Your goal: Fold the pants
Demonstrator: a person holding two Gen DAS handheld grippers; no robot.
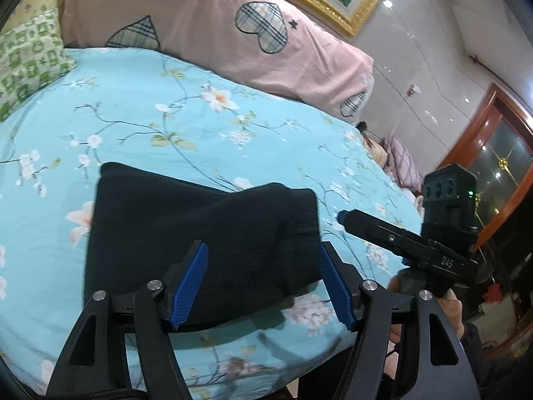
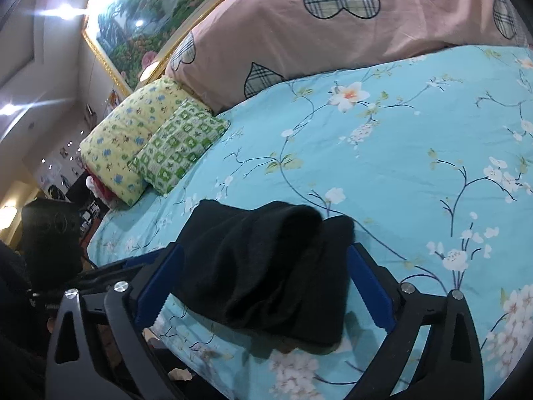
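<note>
Black pants [image 1: 200, 233], plain, no print. Bedspread [image 1: 233, 126] light turquoise with white-pink blossoms on thin dark branches. Big pillow [image 1: 186, 16] dusty pink with plaid hearts (beige/navy check, one small black star). Small cushion [image 2: 180, 146] green-white checked; pillow beside it [image 2: 126, 143] pale yellow with blue-green florals. Picture frame [image 1: 336, 6] gold. Gripper pads [image 1: 190, 286] blue, arms black.

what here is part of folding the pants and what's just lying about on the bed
Part of the job:
black pants
left gripper
right gripper

Just lying about:
pink heart quilt
green checked pillow
yellow floral pillow
framed painting
</note>
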